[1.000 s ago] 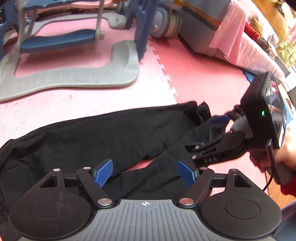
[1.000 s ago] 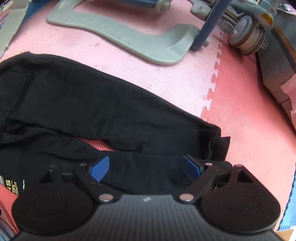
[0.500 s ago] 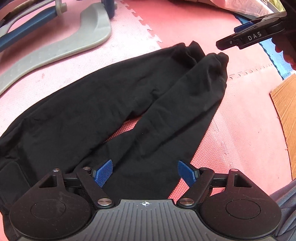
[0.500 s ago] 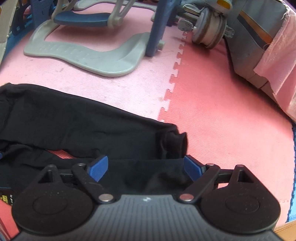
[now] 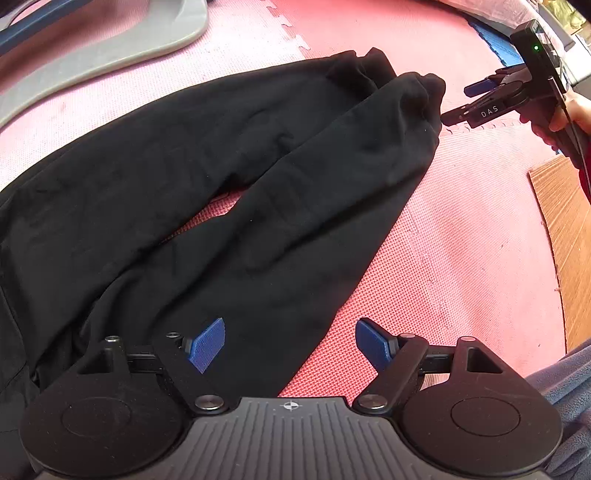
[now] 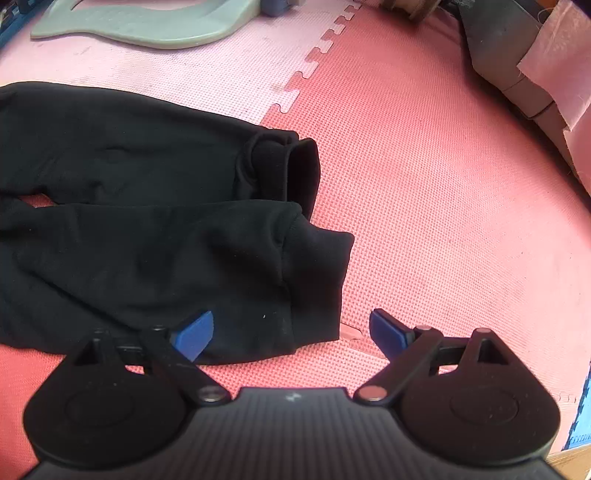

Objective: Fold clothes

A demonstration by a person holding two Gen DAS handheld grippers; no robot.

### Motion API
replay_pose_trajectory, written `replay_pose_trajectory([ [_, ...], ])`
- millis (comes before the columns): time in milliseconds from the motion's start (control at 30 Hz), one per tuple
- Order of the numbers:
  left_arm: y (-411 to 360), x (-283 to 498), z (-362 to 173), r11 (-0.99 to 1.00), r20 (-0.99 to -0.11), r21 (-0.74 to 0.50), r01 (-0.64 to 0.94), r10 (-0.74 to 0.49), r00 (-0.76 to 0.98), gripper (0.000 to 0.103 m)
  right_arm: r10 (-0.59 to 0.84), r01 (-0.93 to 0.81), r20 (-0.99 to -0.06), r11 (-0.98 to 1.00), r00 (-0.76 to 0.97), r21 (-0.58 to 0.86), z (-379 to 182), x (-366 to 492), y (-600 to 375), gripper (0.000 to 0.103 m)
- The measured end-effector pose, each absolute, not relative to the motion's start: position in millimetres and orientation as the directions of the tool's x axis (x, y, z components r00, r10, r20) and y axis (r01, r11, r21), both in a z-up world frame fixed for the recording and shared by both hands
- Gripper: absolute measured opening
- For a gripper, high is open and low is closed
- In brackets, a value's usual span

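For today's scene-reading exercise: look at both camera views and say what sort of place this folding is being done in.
Probably a home room, perhaps a play area: black trousers lie on a pink interlocking foam floor mat, with a grey plastic base at its far edge and wood flooring beside it.

- Foam mat (image 6: 424, 192): interlocking tiles, red w/ paler pink tile (image 6: 207, 74) at far left; jigsaw seam runs diagonally btwn them.
- Grey plastic base (image 6: 155, 26), curved, flat on pink tile, far edge of right wrist view; also top left in left wrist view (image 5: 110, 48).
- Pink cloth (image 6: 554, 59) draped over grey block (image 6: 506, 48), top right.
- Wood floor strip (image 5: 569, 229) beside mat's right edge.
- Blue mat edge (image 6: 580, 417), bottom right.
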State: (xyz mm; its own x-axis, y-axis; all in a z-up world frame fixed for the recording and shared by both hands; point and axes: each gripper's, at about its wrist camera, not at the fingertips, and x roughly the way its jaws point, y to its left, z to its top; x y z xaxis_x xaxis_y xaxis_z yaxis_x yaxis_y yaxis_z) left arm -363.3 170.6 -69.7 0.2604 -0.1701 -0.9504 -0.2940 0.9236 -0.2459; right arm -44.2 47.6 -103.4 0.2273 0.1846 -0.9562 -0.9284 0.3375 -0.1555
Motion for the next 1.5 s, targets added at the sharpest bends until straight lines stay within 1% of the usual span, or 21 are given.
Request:
replay_pose_trajectory([
  [133, 165.5, -361.3, -78.1, 0.926, -0.956, -0.237, -0.293, -0.17, 0.239, 0.08, 0.229, -0.933, -0.955, 0.344, 0.188, -0.102, -118.7, -29.4, 42.3, 0.092],
  [300, 163.1, -355.0, -87.0, 0.93, -0.966, -0.214, -0.3, -0.156, 0.206, 0.08, 0.291, -0.943, -0.941, 0.326, 0.172, -0.071, -131.6, -14.3, 42.6, 0.092],
  [333, 162.3, -354.6, -87.8, 0.93, -0.968, -0.209, -0.302, -0.153, 0.201, 0.079, 0.293, -0.94, -0.942, 0.335, 0.166, -0.061, -130.7, -14.2, 41.0, 0.091],
  [367, 161.6, -353.7, -88.3, 0.93, -0.968, -0.207, -0.304, -0.151, 0.199, 0.08, 0.295, -0.938, -0.942, 0.344, 0.16, -0.051, -129.8, -14.1, 39.4, 0.087],
  [400, 161.1, -353.5, -88.6, 0.929, -0.969, -0.206, -0.306, -0.15, 0.198, 0.08, 0.298, -0.935, -0.942, 0.353, 0.154, -0.042, -128.9, -13.9, 37.8, 0.082],
  [467, 160.0, -352.9, -89.4, 0.929, -0.969, -0.204, -0.31, -0.148, 0.196, 0.08, 0.302, -0.929, -0.943, 0.37, 0.142, -0.022, -127.2, -13.7, 34.7, 0.037],
  [500, 159.7, -352.4, -90.6, 0.929, -0.971, -0.2, -0.312, -0.145, 0.191, 0.08, 0.305, -0.926, -0.943, 0.379, 0.136, -0.012, -126.3, -13.6, 33.1, 0.033],
  [533, 159.7, -352.5, -91.5, 0.929, -0.972, -0.196, -0.313, -0.142, 0.187, 0.08, 0.307, -0.922, -0.943, 0.387, 0.131, -0.002, -125.4, -13.4, 31.5, 0.025],
  [567, 159.6, -352.5, -92.4, 0.93, -0.973, -0.191, -0.314, -0.139, 0.182, 0.08, 0.31, -0.918, -0.943, 0.395, 0.125, 0.008, -124.5, -13.3, 29.9, 0.013],
  [600, 159.5, -352.5, -93.0, 0.931, -0.975, -0.187, -0.314, -0.136, 0.178, 0.08, 0.312, -0.915, -0.942, 0.404, 0.119, 0.018, -123.7, -13.2, 28.3, 0.009],
  [733, 157.6, -351.0, -90.4, 0.935, -0.973, -0.188, -0.302, -0.134, 0.189, 0.08, 0.323, -0.898, -0.941, 0.436, 0.096, 0.058, -120.1, -12.7, 22.0, 0.005],
  [767, 156.6, -350.8, -89.5, 0.937, -0.971, -0.19, -0.293, -0.137, 0.194, 0.08, 0.316, -0.894, -0.942, 0.446, 0.109, 0.046, -115.8, -14.8, 18.1, 0.003],
  [1100, 142.5, -347.2, -83.7, 0.952, -0.956, -0.235, -0.195, -0.19, 0.223, 0.08, 0.327, -0.851, -0.933, 0.524, 0.152, 0.045, -57.3, -44.7, -27.5, 0.003],
  [1333, 136.7, -345.5, -87.2, 0.955, -0.946, -0.268, -0.13, -0.235, 0.223, 0.08, 0.309, -0.805, -0.94, 0.589, 0.143, 0.071, -14.4, -88.9, -103.6, 0.003],
  [1500, 122.9, -342.0, -91.5, 0.958, -0.945, -0.276, -0.072, -0.257, 0.2, 0.08, 0.275, -0.693, -0.935, 0.72, 0.225, 0.045, 4.6, -95.6, -157.7, 0.003],
])
